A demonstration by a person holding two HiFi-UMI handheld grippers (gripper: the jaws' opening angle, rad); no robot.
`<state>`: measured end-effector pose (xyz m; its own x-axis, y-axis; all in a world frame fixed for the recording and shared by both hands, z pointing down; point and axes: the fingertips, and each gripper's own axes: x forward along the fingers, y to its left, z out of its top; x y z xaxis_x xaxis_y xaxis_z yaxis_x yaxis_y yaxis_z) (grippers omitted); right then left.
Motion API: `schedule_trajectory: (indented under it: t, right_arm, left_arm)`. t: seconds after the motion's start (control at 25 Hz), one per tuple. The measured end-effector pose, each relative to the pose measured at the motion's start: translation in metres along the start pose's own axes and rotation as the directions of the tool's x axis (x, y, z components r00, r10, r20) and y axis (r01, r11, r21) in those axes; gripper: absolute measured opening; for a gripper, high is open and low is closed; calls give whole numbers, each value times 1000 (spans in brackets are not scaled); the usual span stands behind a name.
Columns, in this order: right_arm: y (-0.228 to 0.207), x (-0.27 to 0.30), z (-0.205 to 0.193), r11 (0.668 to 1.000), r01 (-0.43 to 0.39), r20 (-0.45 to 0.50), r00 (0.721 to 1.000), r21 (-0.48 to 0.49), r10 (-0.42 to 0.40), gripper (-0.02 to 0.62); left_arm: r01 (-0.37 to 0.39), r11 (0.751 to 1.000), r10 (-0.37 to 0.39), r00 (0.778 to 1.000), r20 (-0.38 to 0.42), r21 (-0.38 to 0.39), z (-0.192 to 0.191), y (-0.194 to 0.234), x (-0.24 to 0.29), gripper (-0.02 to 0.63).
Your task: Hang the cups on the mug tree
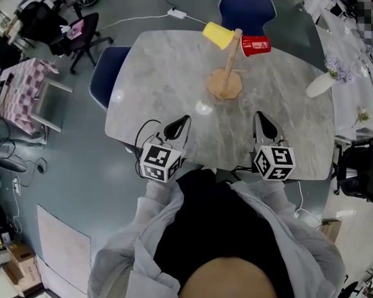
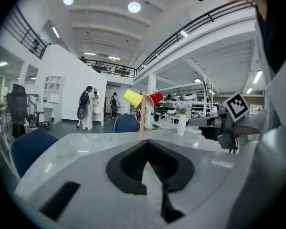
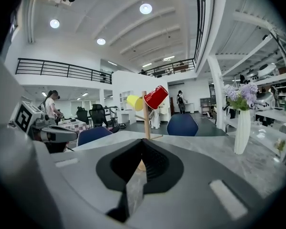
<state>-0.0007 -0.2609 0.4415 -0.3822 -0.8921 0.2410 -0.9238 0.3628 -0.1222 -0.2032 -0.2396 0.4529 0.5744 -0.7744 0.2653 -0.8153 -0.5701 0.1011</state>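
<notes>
A blue chair stands well to the left of the mug tree, pushed up against the left edge of the marble table. Next comes the left gripper, held over the table's near edge, to the left of the mug tree and well apart from it. Its jaws are clenched together with nothing between them, and they point toward the tree.

The yellow cup hangs tilted on a peg near the top of the mug tree, on its left side. The mug tree itself stands upright on its round wooden base, on the far half of the table. The red cup hangs on a peg on the tree's right side, about level with the yellow one, and the two cups sit just either side of the post.

The right gripper is over the near edge too, to the right of the mug tree and well apart from it. Its jaws are pressed together and empty, aimed at the tree. Farther right of the mug tree, near the table's right edge, a white vase with purple flowers stands upright.
</notes>
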Motion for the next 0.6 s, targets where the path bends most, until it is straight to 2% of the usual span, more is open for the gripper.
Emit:
schedule_trajectory:
  t: [0.24,0.32,0.48,0.6]
  right_arm:
    - [15,-3,14,996,-5,59,998,-89,10,11]
    - [17,-3,13,996,-9,54,998,-85,13,11]
    - [14,-7,7,997,-1,40,999,-82,4,12]
    - [14,-9,3,997,-3,25,1000,-73,4,12]
  left_arm:
    - [10,999,-10,1000,10,-37,1,2,6,2]
    - [14,999,-14,1000,8,-40,-1,2,9,2]
    - [37,994,-35,999,25,-100,-1,0,15,3]
    - [42,994,-40,999,18,-103,-3,1,17,3]
